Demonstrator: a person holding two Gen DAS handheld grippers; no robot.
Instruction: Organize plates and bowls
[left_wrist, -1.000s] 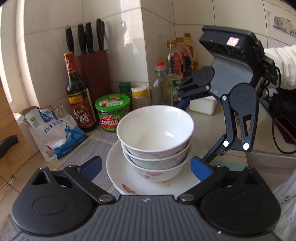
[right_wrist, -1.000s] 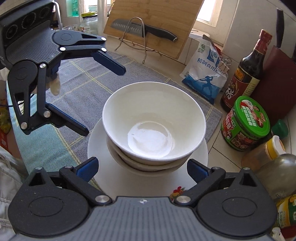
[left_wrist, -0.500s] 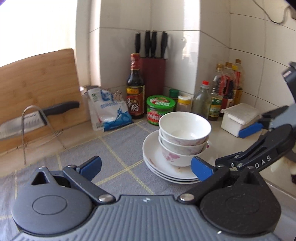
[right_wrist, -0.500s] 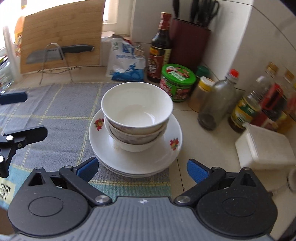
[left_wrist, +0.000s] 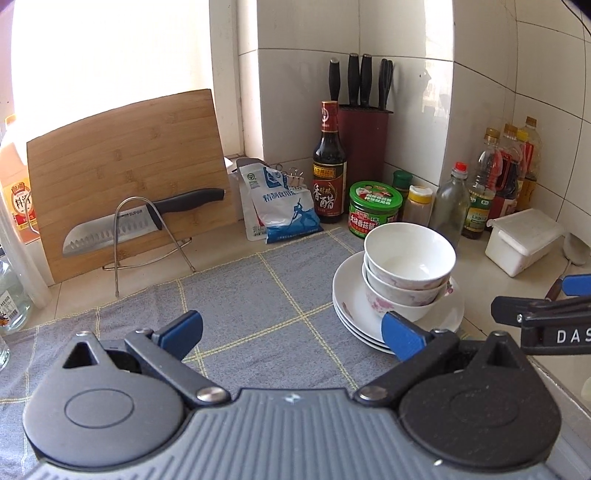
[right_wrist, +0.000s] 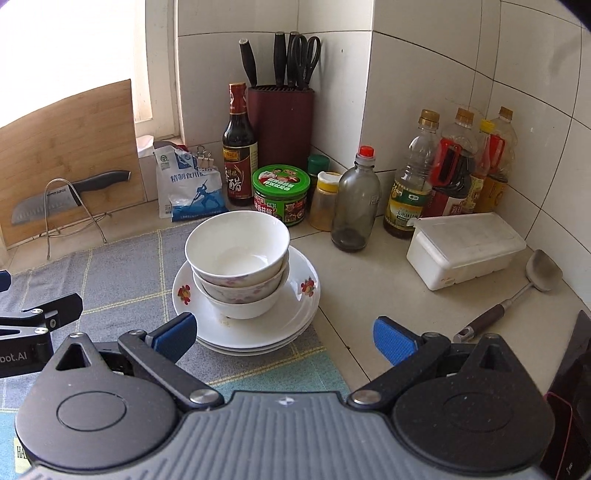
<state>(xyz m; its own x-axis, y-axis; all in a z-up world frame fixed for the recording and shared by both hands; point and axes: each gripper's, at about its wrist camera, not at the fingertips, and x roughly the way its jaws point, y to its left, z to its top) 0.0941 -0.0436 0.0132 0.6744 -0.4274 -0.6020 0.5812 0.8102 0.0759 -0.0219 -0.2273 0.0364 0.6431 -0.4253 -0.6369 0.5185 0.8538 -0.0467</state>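
Blue-padded and spread wide, our left gripper (left_wrist: 291, 334) and right gripper (right_wrist: 284, 338) both hang empty above the cloth (left_wrist: 258, 295), holding nothing. Just beyond them three bowls (right_wrist: 238, 269) sit nested on a stack of plates (right_wrist: 295, 317) at the cloth's edge, on the surface (right_wrist: 369, 295) in front of the jars and bottles (right_wrist: 356, 199). The stack looks done, so we judge it best to lift straight back, without brushing the top bowl's rim.

Left gripper (left_wrist: 291, 334): black linkage arms, blue fingertip pads (left_wrist: 402, 334), silver pivot screws, grey ribbed body. Right gripper (right_wrist: 284, 338): identical; white "DAS" lettering.
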